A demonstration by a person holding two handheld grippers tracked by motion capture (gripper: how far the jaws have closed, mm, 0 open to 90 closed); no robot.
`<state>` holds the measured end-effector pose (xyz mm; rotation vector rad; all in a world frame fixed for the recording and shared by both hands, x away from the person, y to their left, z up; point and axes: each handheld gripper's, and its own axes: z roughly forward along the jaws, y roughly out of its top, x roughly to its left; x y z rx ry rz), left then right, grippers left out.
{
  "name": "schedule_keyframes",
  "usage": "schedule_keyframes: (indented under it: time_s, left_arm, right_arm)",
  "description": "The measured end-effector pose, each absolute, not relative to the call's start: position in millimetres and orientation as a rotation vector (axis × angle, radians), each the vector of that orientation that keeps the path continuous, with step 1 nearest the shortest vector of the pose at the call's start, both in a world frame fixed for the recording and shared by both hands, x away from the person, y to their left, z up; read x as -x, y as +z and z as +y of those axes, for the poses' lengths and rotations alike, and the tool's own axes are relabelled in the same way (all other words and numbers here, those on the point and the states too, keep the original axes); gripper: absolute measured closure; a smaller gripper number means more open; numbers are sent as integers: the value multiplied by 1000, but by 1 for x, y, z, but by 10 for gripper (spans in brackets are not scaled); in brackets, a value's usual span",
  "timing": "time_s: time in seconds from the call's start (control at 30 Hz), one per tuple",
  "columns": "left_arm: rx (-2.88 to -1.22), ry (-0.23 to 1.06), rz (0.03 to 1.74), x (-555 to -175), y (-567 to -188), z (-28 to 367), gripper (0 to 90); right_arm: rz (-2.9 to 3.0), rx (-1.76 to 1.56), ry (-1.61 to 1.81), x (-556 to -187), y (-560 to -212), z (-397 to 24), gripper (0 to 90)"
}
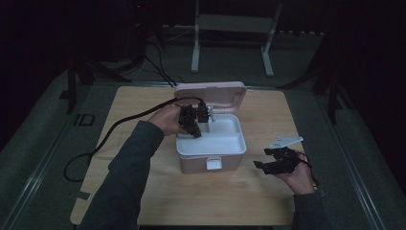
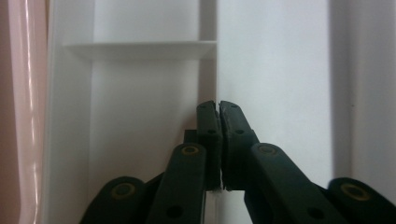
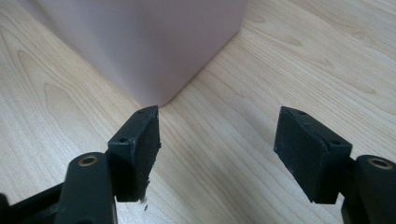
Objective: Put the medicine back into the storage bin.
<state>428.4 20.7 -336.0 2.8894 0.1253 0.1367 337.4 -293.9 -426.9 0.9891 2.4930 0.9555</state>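
A pink box (image 1: 194,164) stands open in the middle of the wooden table, its lid (image 1: 210,93) tipped up at the back. Inside sits a white tray (image 1: 225,139) with a thin upright white tab (image 1: 211,119). My left gripper (image 1: 198,125) reaches down into the box. In the left gripper view its jaws (image 2: 218,105) are shut on the edge of that thin white tab (image 2: 217,70). My right gripper (image 1: 261,158) hovers low to the right of the box. Its fingers stand open (image 3: 217,135) and empty, pointing at the box's rounded pink corner (image 3: 154,46).
The wooden table (image 1: 191,196) has bare board in front of and beside the box. A black cable (image 1: 119,124) trails off the left side from the left gripper. A white metal stand (image 1: 234,24) sits on the floor beyond the table, in dark surroundings.
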Motion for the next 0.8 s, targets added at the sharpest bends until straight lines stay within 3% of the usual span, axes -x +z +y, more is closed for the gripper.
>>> schedule_keyframes:
  time_s: [0.8]
  left_arm:
    - [-2770,34,112,-432,-332,28,895]
  right_arm:
    - [2496,-993,953,-338,-428,-294,299]
